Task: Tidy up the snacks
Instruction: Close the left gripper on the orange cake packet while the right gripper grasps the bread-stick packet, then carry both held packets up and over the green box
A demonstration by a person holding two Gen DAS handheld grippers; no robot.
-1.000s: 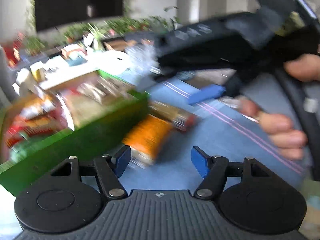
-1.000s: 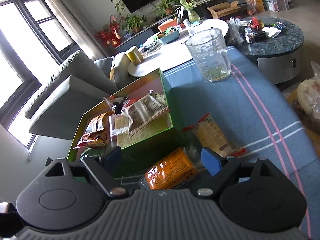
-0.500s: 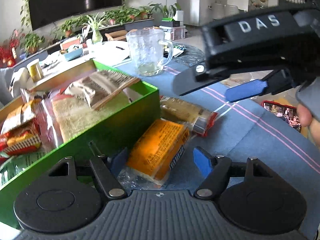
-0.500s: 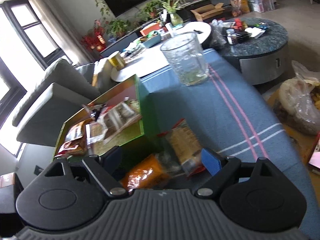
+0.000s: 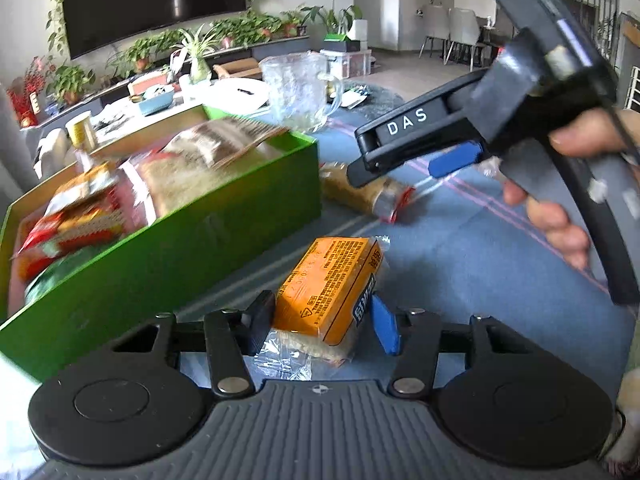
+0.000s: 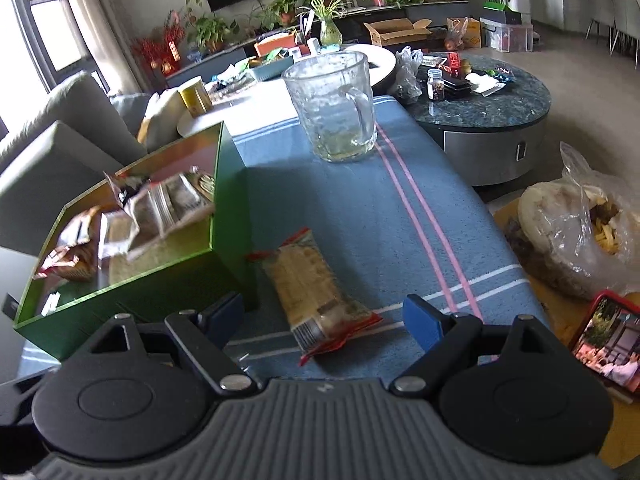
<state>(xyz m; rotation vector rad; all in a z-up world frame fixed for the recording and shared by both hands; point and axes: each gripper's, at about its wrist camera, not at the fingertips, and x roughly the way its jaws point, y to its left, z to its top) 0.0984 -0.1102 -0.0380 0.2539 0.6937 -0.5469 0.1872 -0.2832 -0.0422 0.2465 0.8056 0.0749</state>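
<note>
An orange snack pack lies on the blue cloth beside the green box. My left gripper has its jaws closing on the pack's near end, and both pads touch its sides. A tan biscuit packet with red ends lies by the box's corner. My right gripper hangs open over it, with the packet's near end between the fingers and untouched. The left wrist view shows that right gripper, held by a hand, just above the packet. Several snack bags fill the box.
A glass pitcher stands on the blue striped cloth behind the packets. Off the table's right edge are a plastic bag of food and a phone. A round dark table stands beyond.
My left gripper's jaws have come in from wide open onto the orange pack's sides. The right gripper has tipped and sunk toward the tan packet.
</note>
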